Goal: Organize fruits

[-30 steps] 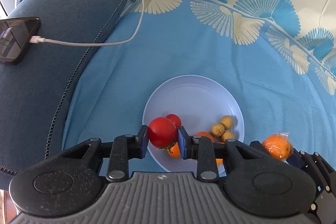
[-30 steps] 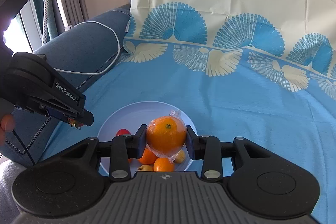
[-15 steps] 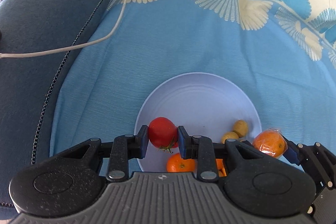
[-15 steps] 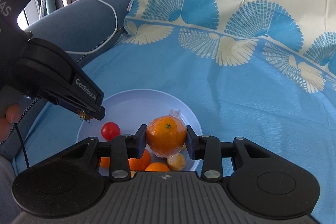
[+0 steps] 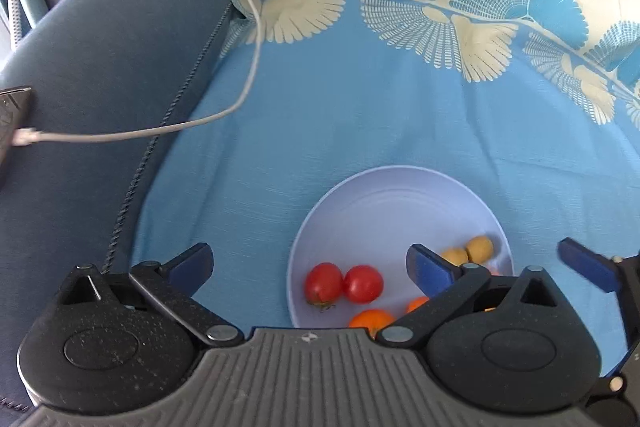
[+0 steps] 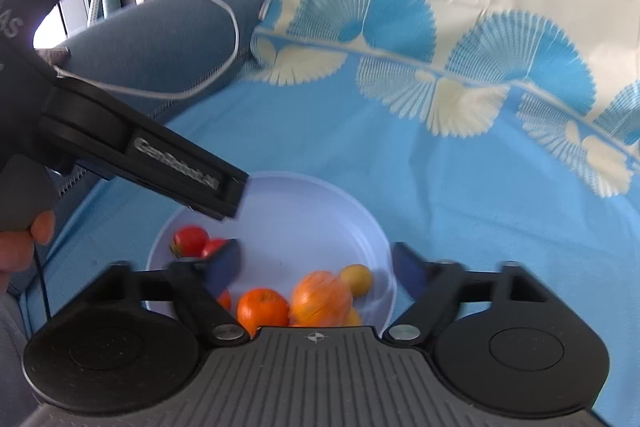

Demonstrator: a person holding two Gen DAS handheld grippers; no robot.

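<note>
A pale blue plate (image 5: 400, 195) (image 6: 312, 211) lies on the blue cloth. It holds two red tomatoes (image 5: 344, 283) (image 6: 192, 241), small oranges (image 5: 370, 321) (image 6: 262, 309), yellow fruits (image 5: 470, 250) (image 6: 357, 279) and a plastic-wrapped orange (image 6: 322, 299). My left gripper (image 5: 310, 263) is open and empty above the plate's near left rim. My right gripper (image 6: 318, 269) is open and empty above the plate, with the wrapped orange below it. The right gripper's blue fingers (image 5: 584, 269) show at the left wrist view's right edge.
A dark blue sofa arm (image 5: 100, 67) runs along the left with a phone (image 5: 10, 123) and white cable (image 5: 248, 39) on it. The blue and cream patterned cloth (image 5: 400, 99) covers the seat and backrest. The left gripper's body (image 6: 120, 135) crosses the right wrist view.
Both grippers opened. The left one let go of the tomato, which now lies beside the other on the plate. The right one let go of the wrapped orange, now among the fruits.
</note>
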